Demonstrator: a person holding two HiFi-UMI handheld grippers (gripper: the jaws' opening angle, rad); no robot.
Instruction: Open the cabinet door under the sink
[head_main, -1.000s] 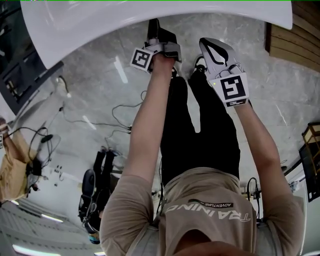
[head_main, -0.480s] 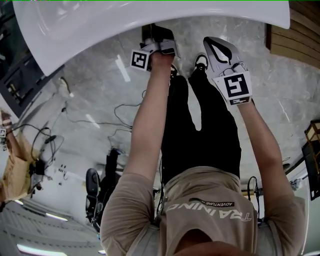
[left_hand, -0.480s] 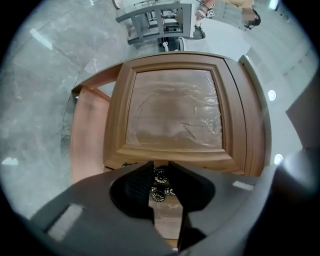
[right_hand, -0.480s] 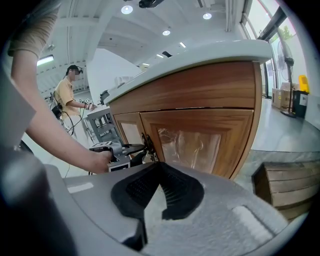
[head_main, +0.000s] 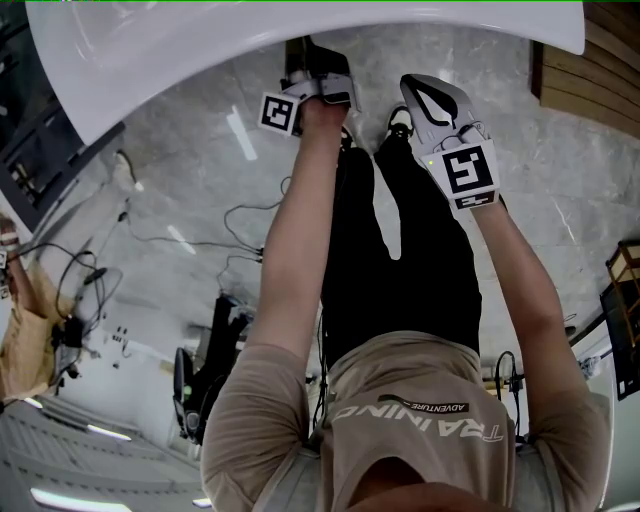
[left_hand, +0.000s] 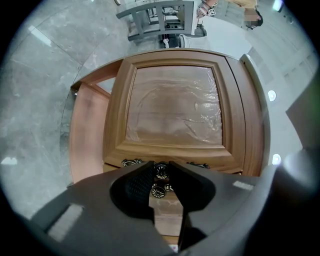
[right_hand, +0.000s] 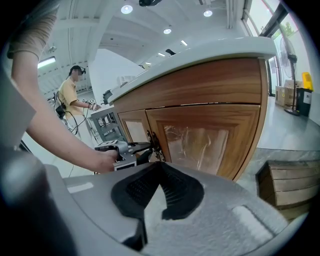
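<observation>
The left gripper (left_hand: 160, 166) pinches its fingers on the knob (left_hand: 161, 171) of the cabinet door (left_hand: 172, 107). The right gripper (right_hand: 160, 167) hangs nearby, fingers together, empty.

- Door (left_hand: 172, 107): warm brown wood, with a paler panel under glossy clear film.
- Knob (left_hand: 161, 171): dark bronze, with a finely ridged rim.
- Left gripper (left_hand: 161, 166): dark grey body, black ribbed pads.
- Right gripper (right_hand: 160, 167): light grey body, black ribbed pads.
- Markers (head_main: 470, 172): black square patterns on white.
- Counter (head_main: 150, 60): plain glossy white.
- Floor (head_main: 200, 180): grey marble with pale veins.
- Shirt (head_main: 400, 380): beige, with dark lettering.
- Trousers (head_main: 400, 280): black.
</observation>
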